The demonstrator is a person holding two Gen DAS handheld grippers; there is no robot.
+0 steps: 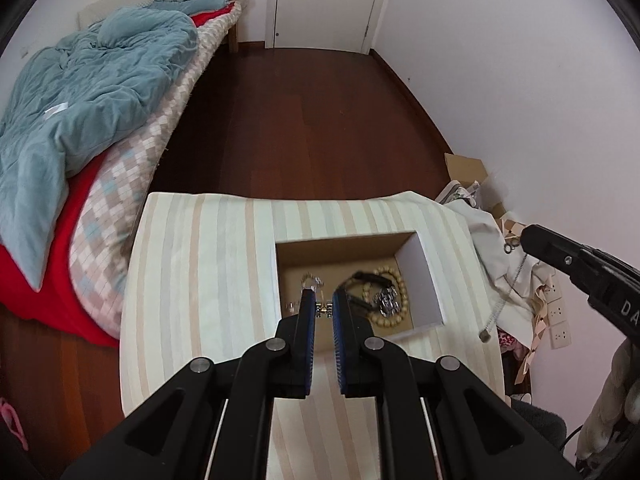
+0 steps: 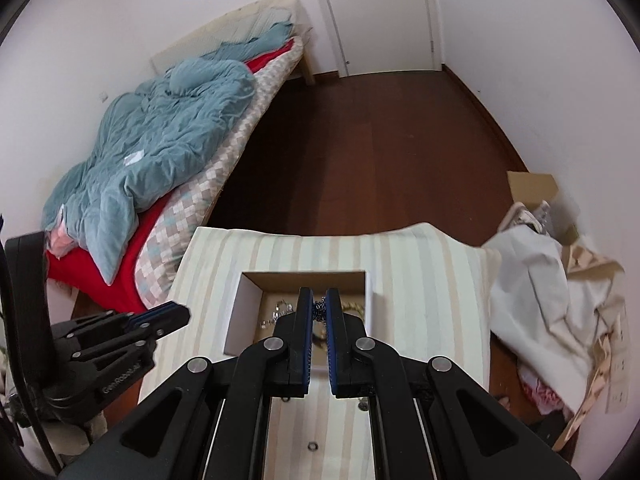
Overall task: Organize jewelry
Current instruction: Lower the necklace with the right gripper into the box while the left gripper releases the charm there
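An open white-walled box (image 1: 420,276) sits on the striped tablecloth (image 1: 200,260). It holds a wooden bead bracelet (image 1: 394,280), a black band (image 1: 364,278) and silver pieces (image 1: 311,280). My left gripper (image 1: 324,294) hovers over the box with its jaws nearly together. A small metal piece (image 1: 323,309) shows in the gap, and I cannot tell whether it is gripped. My right gripper (image 2: 319,294) is shut on a thin chain necklace (image 2: 319,309). In the left wrist view that necklace (image 1: 502,300) dangles from the right gripper (image 1: 525,240) past the table's right edge, with a small weight at its end.
A bed with a teal duvet (image 1: 92,92) and a red blanket runs along the left of the table. Dark wood floor (image 1: 312,120) leads to a closed door. White cloth, cardboard and power strips (image 2: 560,300) are heaped at the right.
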